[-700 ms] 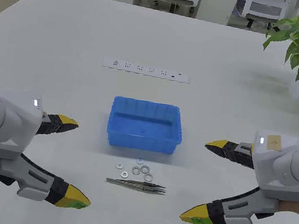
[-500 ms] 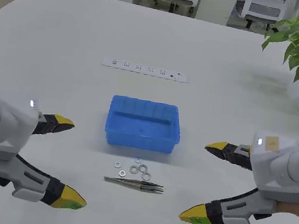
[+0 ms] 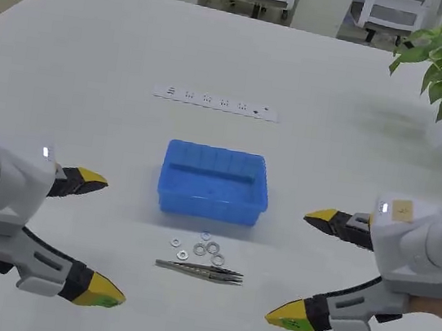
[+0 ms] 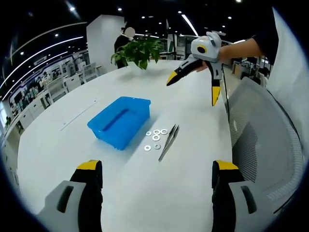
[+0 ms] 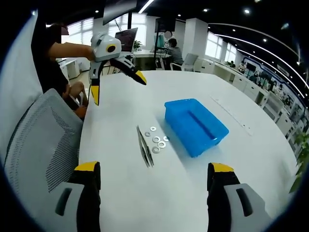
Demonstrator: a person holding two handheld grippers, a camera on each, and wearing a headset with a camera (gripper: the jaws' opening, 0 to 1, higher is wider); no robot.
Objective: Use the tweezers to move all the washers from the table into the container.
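The washers (image 3: 199, 248) lie clustered on the table (image 3: 96, 57), at 6 o'clock from the container (image 3: 211, 206) and near its front wall. The tweezers (image 3: 200, 270) lie just at 6 o'clock of them. The left gripper (image 3: 103, 240) hangs at the tweezers' 9 o'clock and the right gripper (image 3: 296, 267) at their 3 o'clock. Both have their jaws spread wide and hold nothing.

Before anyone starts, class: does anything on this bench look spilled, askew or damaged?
Nothing stands out. The washers lie clustered between the tweezers and the blue container, which sits upright and intact.
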